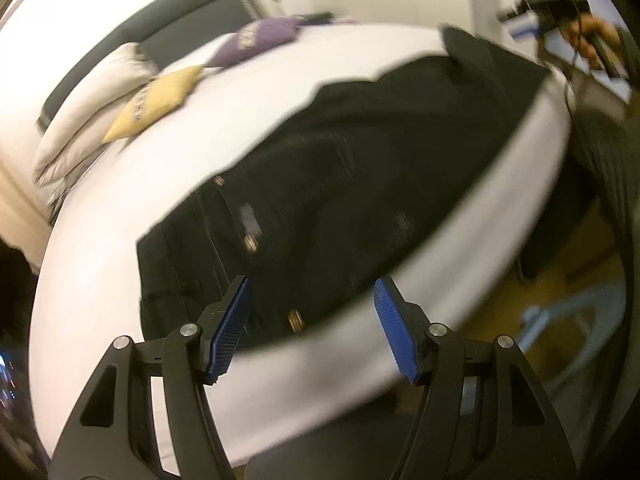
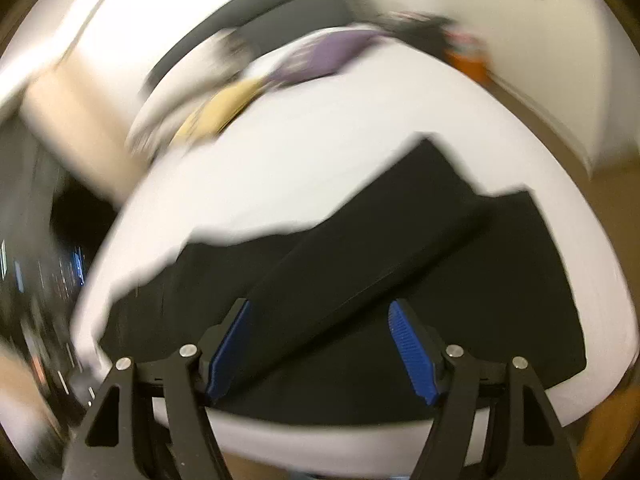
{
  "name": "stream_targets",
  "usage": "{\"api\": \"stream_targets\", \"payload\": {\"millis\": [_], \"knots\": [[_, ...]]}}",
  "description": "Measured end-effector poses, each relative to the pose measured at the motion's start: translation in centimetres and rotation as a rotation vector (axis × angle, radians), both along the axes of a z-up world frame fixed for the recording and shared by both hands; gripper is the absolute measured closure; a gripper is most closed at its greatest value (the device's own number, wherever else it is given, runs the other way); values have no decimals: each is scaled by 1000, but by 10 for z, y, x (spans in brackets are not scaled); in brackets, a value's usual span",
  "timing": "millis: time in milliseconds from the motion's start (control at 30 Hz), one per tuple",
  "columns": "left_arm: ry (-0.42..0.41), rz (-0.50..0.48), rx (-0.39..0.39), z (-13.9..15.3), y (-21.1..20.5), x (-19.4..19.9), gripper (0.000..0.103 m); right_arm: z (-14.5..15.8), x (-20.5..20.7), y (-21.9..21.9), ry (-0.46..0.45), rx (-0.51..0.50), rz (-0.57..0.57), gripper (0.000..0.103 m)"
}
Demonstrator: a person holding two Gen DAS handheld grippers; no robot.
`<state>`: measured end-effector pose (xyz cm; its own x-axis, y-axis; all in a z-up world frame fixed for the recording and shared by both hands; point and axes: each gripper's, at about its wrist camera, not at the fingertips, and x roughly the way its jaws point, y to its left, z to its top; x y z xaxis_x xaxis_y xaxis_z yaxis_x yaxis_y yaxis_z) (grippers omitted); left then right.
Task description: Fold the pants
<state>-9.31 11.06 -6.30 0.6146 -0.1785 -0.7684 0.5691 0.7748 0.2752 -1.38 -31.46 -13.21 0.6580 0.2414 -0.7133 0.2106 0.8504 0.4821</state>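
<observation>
Both your grippers are spread with nothing between the pads. The left gripper (image 1: pixel 314 330) hangs over the near edge of the bed (image 1: pixel 100 240), above the waistband end of the pants (image 1: pixel 360 168). The right gripper (image 2: pixel 320 350) hangs over the leg end, also at the near edge.

The black pants lie flat along the near edge of the bed, waistband with its metal buttons toward the left, legs running right toward the far corner. In the right wrist view 1 leg (image 2: pixel 360 240) lies diagonally across the other, its cuff pointing up toward the middle of the bed, so the 2 cuffs don't line up. Pillows, a yellow one (image 1: pixel 156 100) and a purple one (image 1: pixel 256 38), sit well apart near the headboard. Both views are blurred, so fine seams can't be read.

Step in hand, as I judge it: the lengthwise fold looks laid down and let go, sloppy at the cuffs. Next move likely calls for you to pinch the stray cuff and drag it onto the lower leg so the edges match, then grab both cuffs and carry them over to the waistband. Keep the left gripper ready to pin the waistband so the cloth doesn't slide off the near edge.
</observation>
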Motion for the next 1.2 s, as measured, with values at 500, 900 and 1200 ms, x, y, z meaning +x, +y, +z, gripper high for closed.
{"api": "stream_targets", "payload": {"millis": [500, 900, 1200], "knots": [[63, 149, -97, -26, -61, 92, 41, -85, 40, -93, 101, 499, -357, 53], [99, 197, -82, -51, -73, 107, 41, -71, 36, -108, 18, 441, -393, 99], [101, 227, -74, -53, -78, 109, 36, -52, -47, -118, -48, 344, -497, 99]]}}
